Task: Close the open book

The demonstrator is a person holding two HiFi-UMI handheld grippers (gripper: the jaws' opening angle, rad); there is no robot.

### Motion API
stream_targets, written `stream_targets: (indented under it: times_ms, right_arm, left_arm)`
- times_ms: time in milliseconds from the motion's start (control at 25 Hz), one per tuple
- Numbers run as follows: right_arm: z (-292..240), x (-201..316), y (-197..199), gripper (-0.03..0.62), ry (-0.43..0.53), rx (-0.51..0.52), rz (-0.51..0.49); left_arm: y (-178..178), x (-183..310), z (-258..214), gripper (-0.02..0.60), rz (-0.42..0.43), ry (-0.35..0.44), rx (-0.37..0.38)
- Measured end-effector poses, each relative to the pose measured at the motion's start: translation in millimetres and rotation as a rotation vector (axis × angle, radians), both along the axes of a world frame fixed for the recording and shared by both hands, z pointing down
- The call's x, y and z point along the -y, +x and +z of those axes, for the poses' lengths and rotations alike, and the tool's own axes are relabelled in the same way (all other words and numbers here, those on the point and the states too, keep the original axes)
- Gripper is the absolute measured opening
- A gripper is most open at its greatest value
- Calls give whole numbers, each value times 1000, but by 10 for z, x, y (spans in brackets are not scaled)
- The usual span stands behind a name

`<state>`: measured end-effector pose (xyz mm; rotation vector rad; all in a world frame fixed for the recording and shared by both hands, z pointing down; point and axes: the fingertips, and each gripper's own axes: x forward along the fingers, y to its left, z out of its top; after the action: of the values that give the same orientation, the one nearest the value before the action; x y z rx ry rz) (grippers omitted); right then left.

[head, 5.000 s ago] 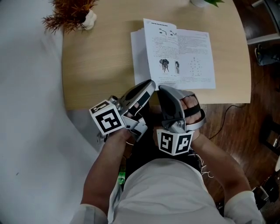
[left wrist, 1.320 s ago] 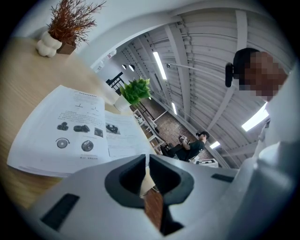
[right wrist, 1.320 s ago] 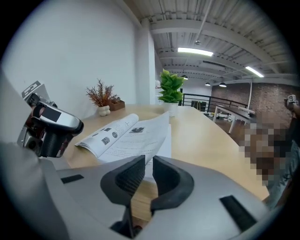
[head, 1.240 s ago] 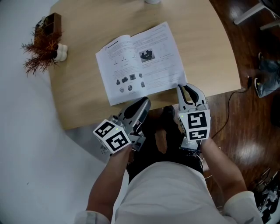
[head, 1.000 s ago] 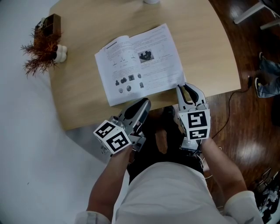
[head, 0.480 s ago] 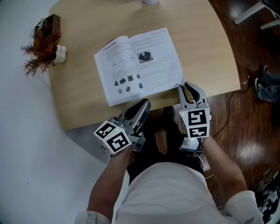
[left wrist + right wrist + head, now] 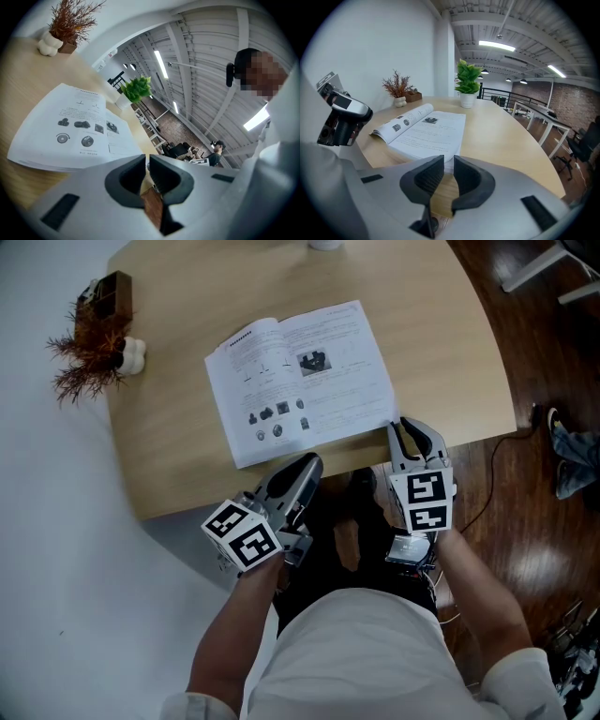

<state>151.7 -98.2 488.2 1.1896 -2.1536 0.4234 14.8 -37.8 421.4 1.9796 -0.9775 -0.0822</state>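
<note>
The open book (image 7: 300,381) lies flat on the wooden table (image 7: 178,437), its printed pages facing up. My left gripper (image 7: 302,465) hovers at the table's near edge, just short of the book's near side, shut and empty. My right gripper (image 7: 410,427) sits at the book's near right corner, jaws together with nothing visibly between them. The left gripper view has the book (image 7: 70,131) spread beyond the closed left gripper (image 7: 146,161). From the right gripper (image 7: 448,161), the book (image 7: 426,126) lies just ahead, its corner right behind the fingertips.
A dried plant in a small pot (image 7: 94,343) stands at the table's far left edge. A green plant in a white pot (image 7: 468,86) stands at the far side. The table's near edge (image 7: 234,498) runs under both grippers. A cable (image 7: 487,484) trails on the wooden floor at right.
The right gripper has drifted slightly right and toward the table's near edge beside the book's corner. The left gripper and the book have kept still.
</note>
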Motion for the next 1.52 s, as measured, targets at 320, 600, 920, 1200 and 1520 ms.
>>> stream_targets:
  times_ms: [320,600,920,1200,1520]
  right_arm:
    - [45,15,105,46,-16,-34,25]
    - [80,33,202,44,-34,-63,39]
    - [16,52,292,44,-17,-78,56]
    - [-128,85,411,44,4,-68,69]
    - [-416,35,300,44,26,-16,42]
  left_arm:
    - [-77,-35,-18,2,-10,2,5]
    - [-152,-66,-51,2,-20,3,13]
    - [-274,-81,-116,1,-34,14,25]
    - [-420,-115,-190,2,-44,25,41]
    - [-539,-138,-316,2,-49,41,53]
